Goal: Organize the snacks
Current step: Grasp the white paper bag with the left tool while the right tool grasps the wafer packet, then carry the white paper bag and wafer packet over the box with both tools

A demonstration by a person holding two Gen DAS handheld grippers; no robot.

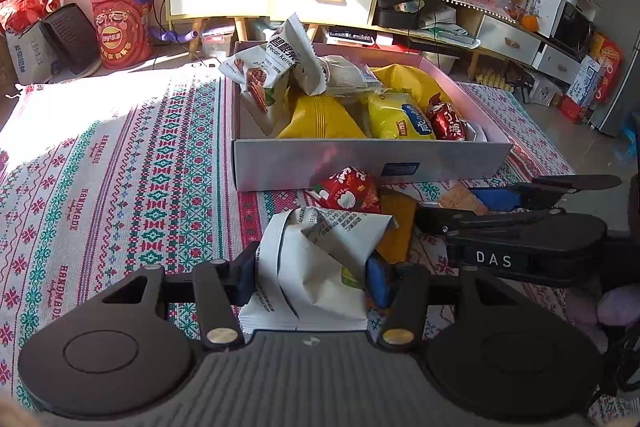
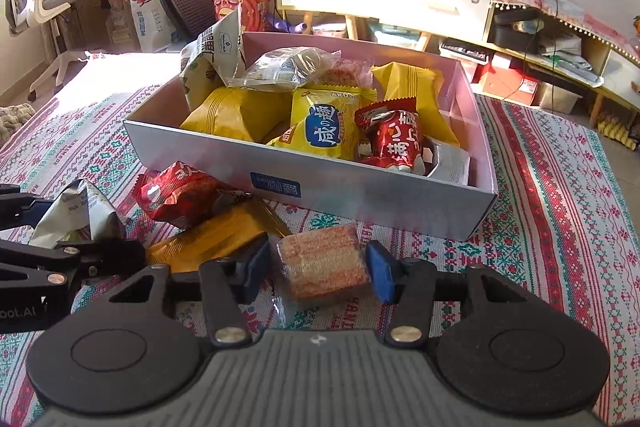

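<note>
Both hands are mid-pickup here, so the trick is getting clean grips before lifting. The left tool [image 1: 312,277] is clamped on a crumpled white snack bag [image 1: 316,267], both blue pads pressing into its sides; that bag is puffy and slippery, so I'd squeeze lightly and keep it level so it doesn't pop out. The right tool [image 2: 316,273] has its pads either side of a clear-wrapped wafer pack [image 2: 322,265] lying on the patterned cloth [image 2: 560,207]. The right pad looks like it's touching the wrapper, but there seems to be a sliver of gap on the left, so I can't tell if it's truly pinched yet. I'd make sure it bites the wafer block itself, not just the loose film, and go easy since wafers crush. The box [image 2: 360,183] sits just beyond, already pretty full of yellow and red packs, so aim for the open corner at its near right. A red packet [image 2: 176,195] and an orange packet [image 2: 216,239] lie on the cloth between the two tools, and the tools are close together, so lift straight up before swinging over the box wall.
</note>
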